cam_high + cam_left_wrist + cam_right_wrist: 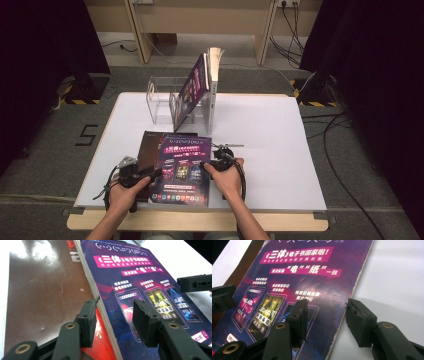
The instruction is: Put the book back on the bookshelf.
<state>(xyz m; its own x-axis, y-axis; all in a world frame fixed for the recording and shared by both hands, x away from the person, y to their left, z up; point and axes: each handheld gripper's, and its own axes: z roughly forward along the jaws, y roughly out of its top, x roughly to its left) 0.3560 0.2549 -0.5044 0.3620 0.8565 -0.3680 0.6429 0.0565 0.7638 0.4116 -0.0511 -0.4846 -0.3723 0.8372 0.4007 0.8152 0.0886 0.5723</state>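
Two magazines lie stacked before the clear rack [165,102], which holds two more: a purple magazine [182,167] atop a brown magazine [150,145]. The left gripper [150,175] and right gripper [206,165], both released, straddle the purple one's edges.

Purple magazine [182,170] — flat, overlapping brown magazine [150,145].

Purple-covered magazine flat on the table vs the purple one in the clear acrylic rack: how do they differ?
The purple-covered magazine on the table lies flat with its cover up; the purple magazine in the clear acrylic rack stands on edge, leaning.
The flat one rests partly on a brown-covered book; the racked one leans by a pale upright book.
The left gripper and right gripper straddle the flat one's side edges; the racked one is untouched.
Both share similar purple covers.
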